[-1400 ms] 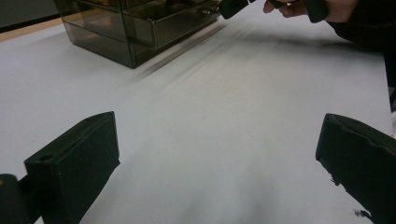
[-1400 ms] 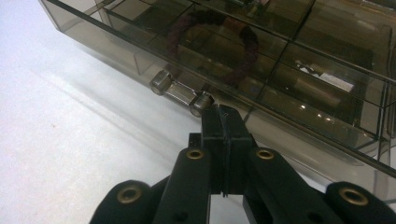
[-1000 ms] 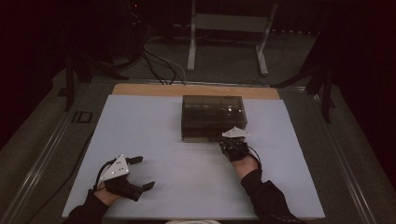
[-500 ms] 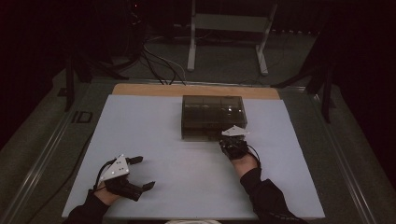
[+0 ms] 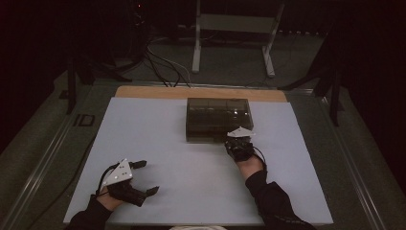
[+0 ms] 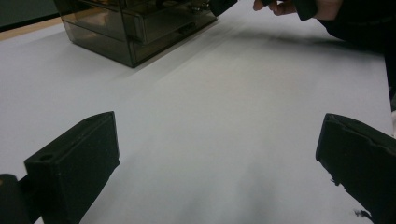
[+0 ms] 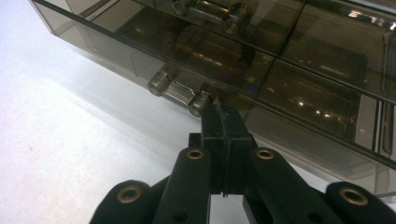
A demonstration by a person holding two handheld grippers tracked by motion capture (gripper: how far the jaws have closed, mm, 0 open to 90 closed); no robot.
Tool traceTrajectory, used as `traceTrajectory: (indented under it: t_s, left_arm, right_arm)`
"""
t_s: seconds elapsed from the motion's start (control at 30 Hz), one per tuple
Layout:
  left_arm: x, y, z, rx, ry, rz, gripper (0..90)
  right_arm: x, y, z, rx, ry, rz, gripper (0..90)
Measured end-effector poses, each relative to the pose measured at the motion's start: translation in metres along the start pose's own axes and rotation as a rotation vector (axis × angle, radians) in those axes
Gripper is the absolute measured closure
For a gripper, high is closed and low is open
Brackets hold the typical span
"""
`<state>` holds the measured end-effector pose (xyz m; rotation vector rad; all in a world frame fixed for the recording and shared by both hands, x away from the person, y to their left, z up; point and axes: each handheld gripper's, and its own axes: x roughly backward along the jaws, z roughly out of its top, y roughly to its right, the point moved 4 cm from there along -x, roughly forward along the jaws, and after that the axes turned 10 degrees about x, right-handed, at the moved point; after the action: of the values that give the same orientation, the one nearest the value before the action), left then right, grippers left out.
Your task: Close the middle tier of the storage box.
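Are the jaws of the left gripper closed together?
No, the left gripper has its two black jaws far apart, with bare table between them.

The room is dim, its far walls lost in darkness. A pale worktop (image 5: 158, 143) shows a bare wooden strip (image 5: 158, 92) along its far edge, and beyond it a grey floor (image 5: 230, 67) carries a white metal stand (image 5: 232, 33) and loose dark cables (image 5: 160, 60).

The left tongs (image 5: 143, 177) are lying low with jaws gaping wide. The right tongs (image 5: 238, 142) are reaching forward, jaws pressing together.
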<state>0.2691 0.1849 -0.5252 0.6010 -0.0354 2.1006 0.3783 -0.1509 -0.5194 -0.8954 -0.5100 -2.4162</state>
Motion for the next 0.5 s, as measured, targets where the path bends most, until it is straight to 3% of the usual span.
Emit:
traceTrajectory:
  t_s: [0.5]
  left_arm:
    - [0.0001,-0.0002,-0.0001,0.000,0.000,0.001,0.8]
  right_arm:
    - [-0.0065,0.0044,0.0040,-0.004,-0.002,-0.011,90.0]
